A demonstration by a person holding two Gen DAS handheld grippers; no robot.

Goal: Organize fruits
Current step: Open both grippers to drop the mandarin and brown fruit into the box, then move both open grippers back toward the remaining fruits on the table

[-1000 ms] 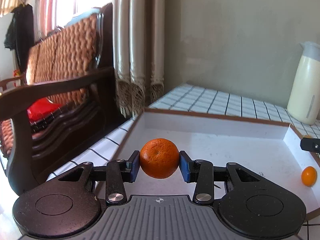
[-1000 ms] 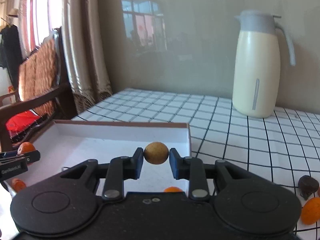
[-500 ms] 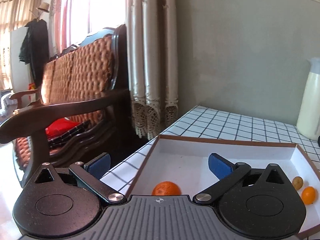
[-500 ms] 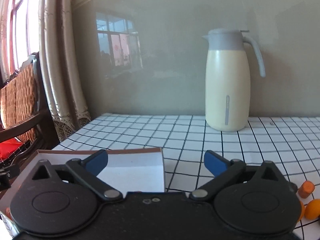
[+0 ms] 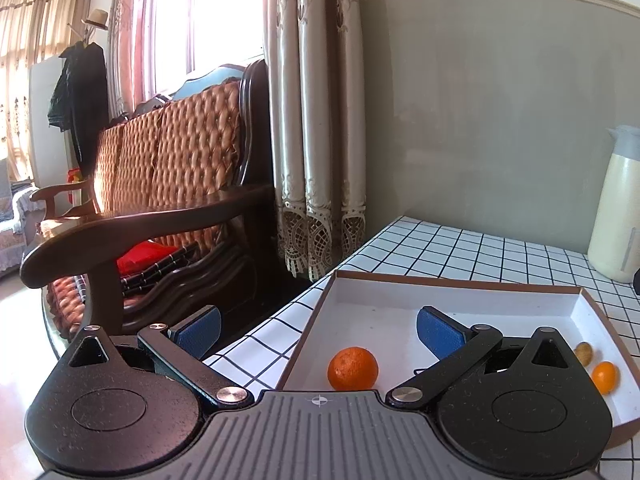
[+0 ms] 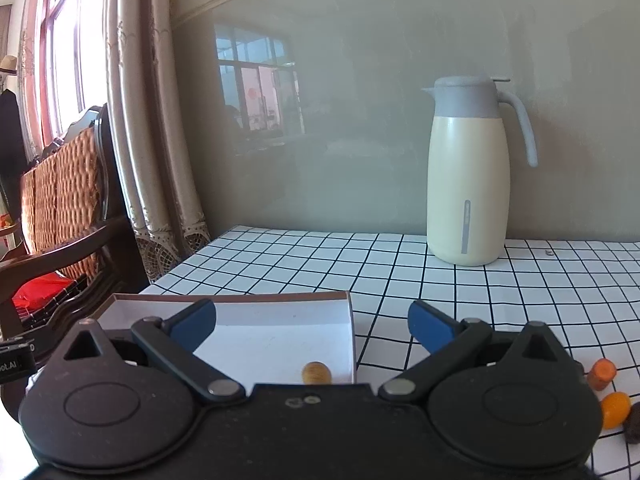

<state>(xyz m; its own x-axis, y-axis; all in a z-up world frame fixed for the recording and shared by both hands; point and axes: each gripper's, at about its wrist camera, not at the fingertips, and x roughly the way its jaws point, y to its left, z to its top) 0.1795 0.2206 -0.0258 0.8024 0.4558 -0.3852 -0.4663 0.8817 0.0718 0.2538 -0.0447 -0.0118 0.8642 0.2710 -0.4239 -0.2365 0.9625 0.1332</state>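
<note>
A shallow white box (image 5: 448,284) with a brown rim lies on the checked tablecloth. In the left wrist view an orange mandarin (image 5: 353,368) rests on its floor near the left wall, below my left gripper (image 5: 318,330), which is open and holds nothing. A small tan fruit (image 5: 584,353) and a small orange fruit (image 5: 605,377) lie at the box's right side. In the right wrist view the box (image 6: 280,300) holds the tan fruit (image 6: 316,373) near its right wall, under my open, empty right gripper (image 6: 312,320).
A cream jug (image 6: 466,184) with a grey lid stands at the back by the wall. Loose on the cloth at the right lie a small orange piece (image 6: 602,372), an orange fruit (image 6: 615,410) and a dark fruit (image 6: 634,426). A wooden armchair (image 5: 160,200) and curtains (image 5: 316,120) stand left.
Both grippers have opened wide and let go: the mandarin and the tan fruit now lie in the box. Both grippers have risen and drawn back from the box.
</note>
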